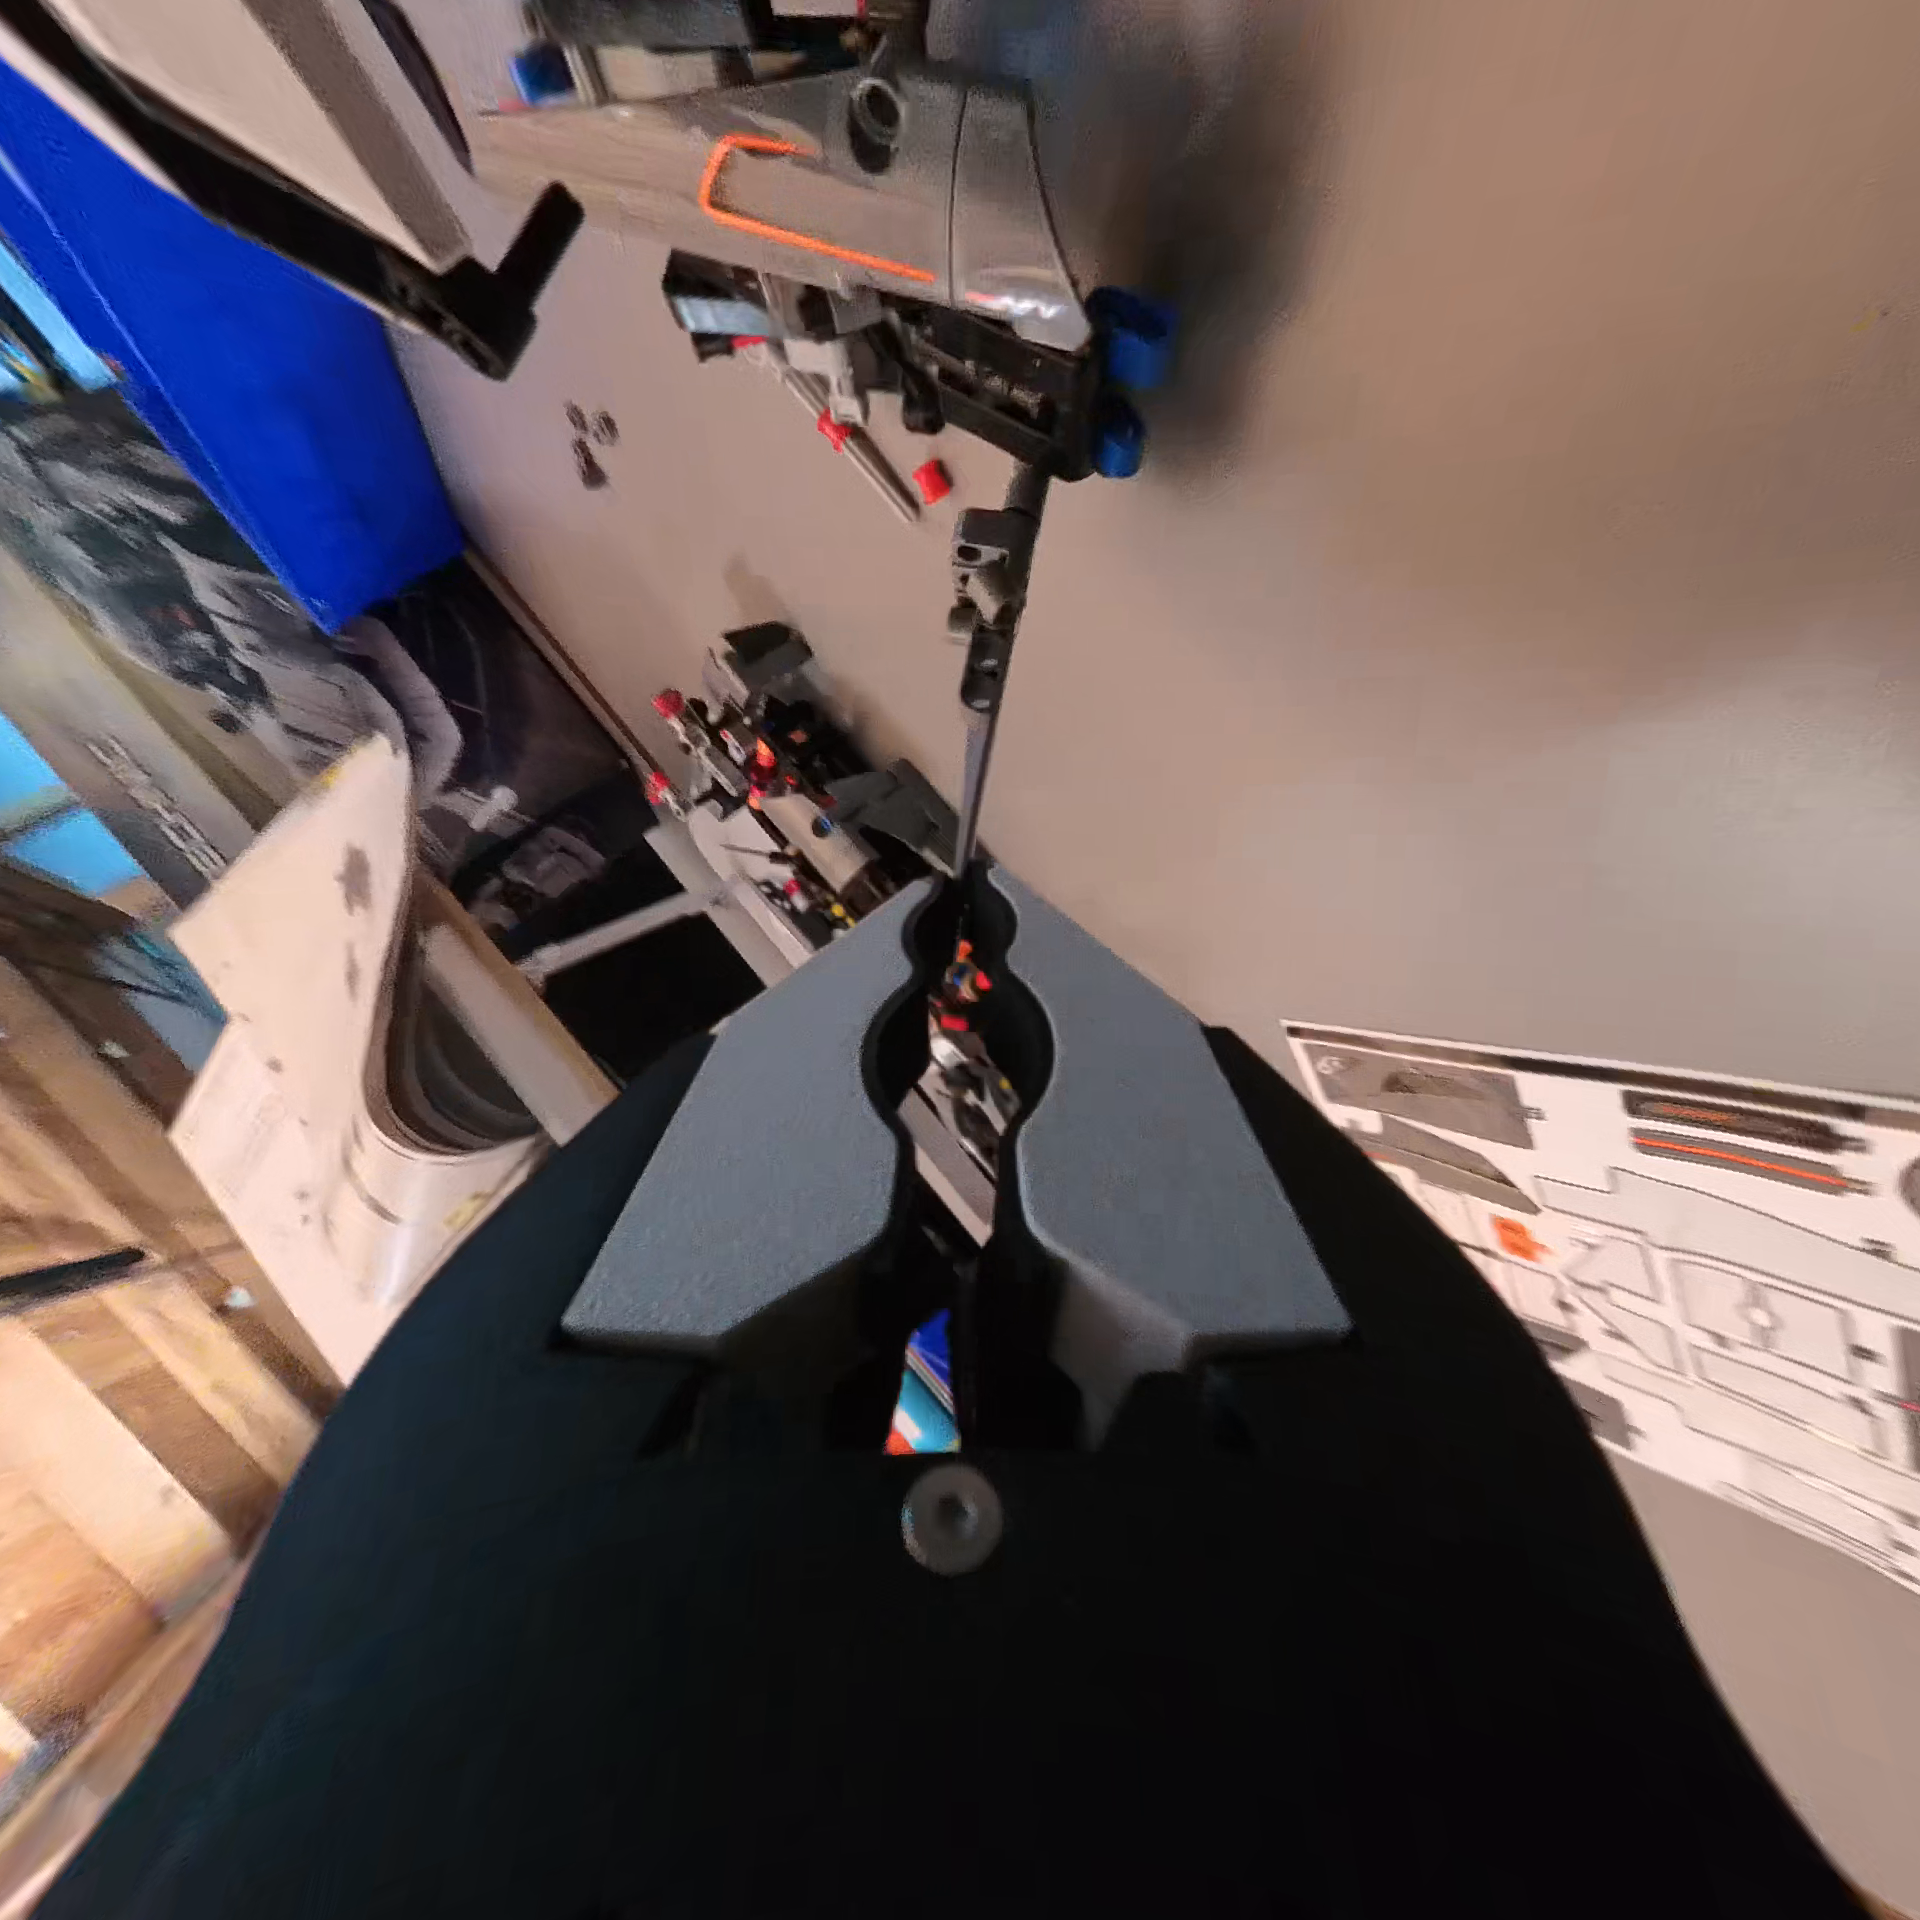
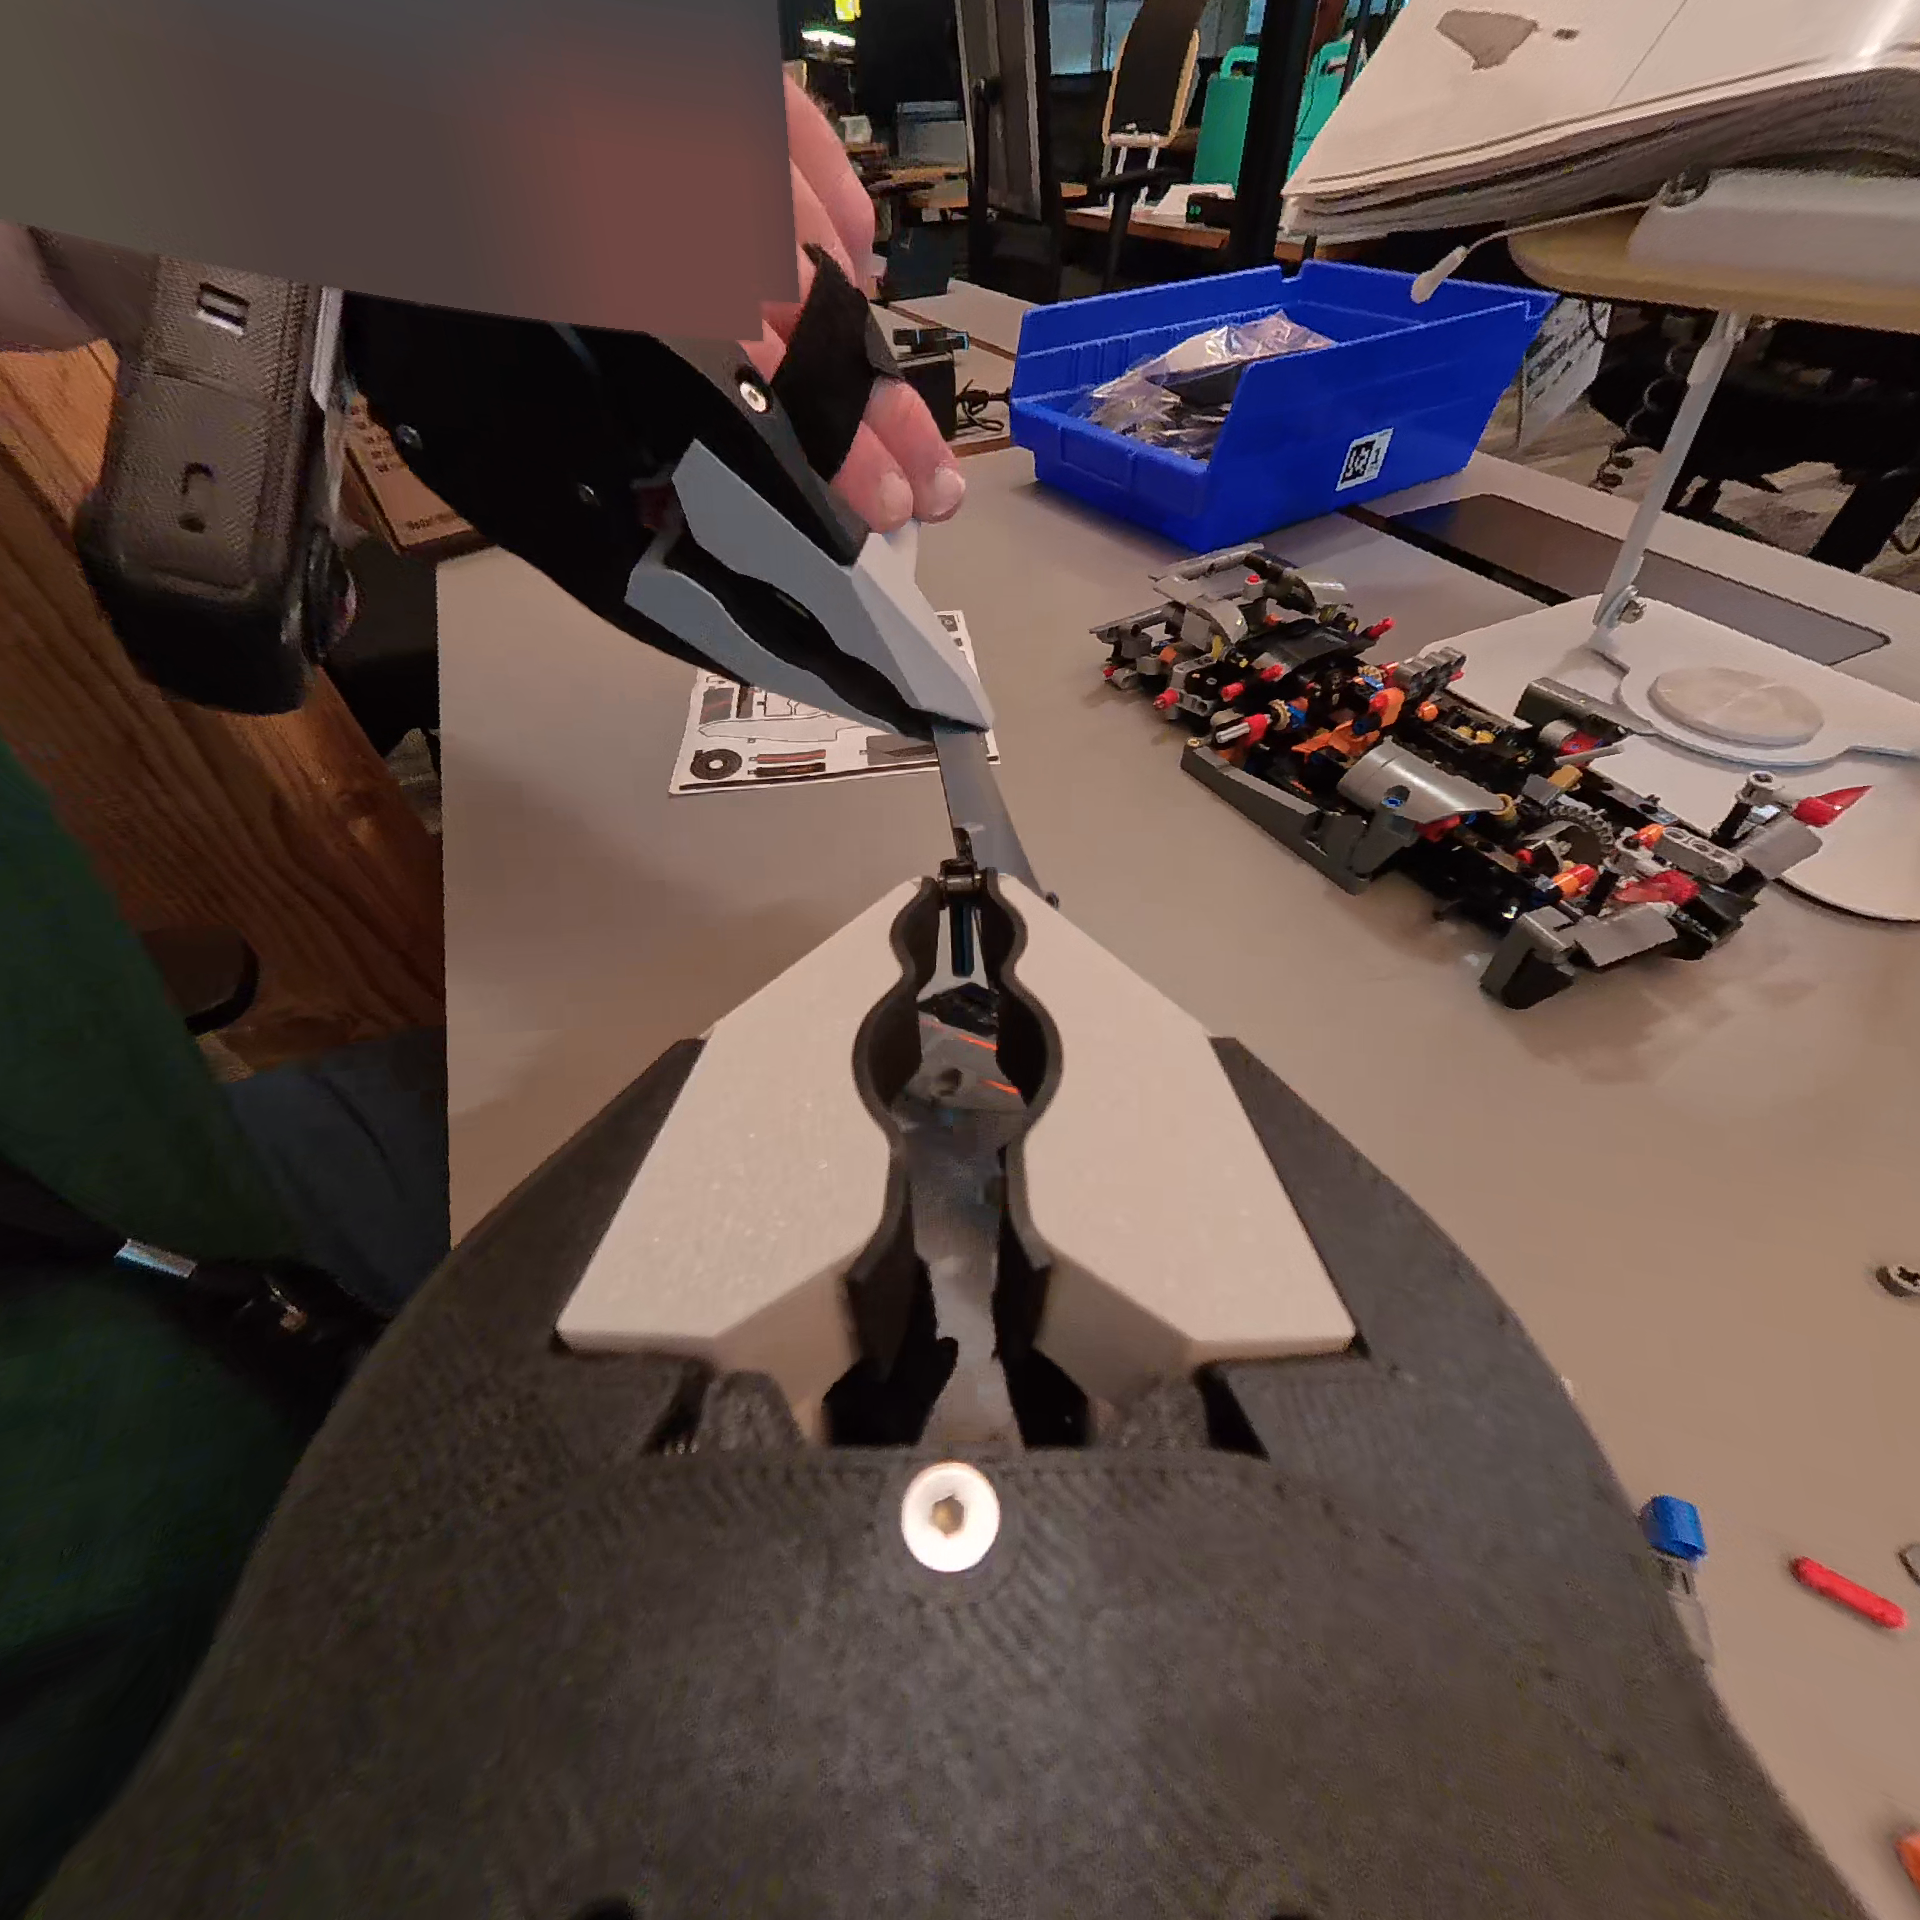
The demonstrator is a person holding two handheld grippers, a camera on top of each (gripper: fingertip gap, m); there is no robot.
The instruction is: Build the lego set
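Table [image 2: 1195,1091] grey, workshop beyond.

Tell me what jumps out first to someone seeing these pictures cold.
Two claws meet over the grey table: the left claw and the right claw are both shut on one grey lego piece held in the air between them. To the right on the table lies the half-built lego car, full of red and orange bits. Behind it stands a blue bin holding plastic bags.

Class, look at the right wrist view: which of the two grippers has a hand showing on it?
The left gripper, upper left: a hand shows above its grey fingers. The right gripper, at the bottom, shows none.
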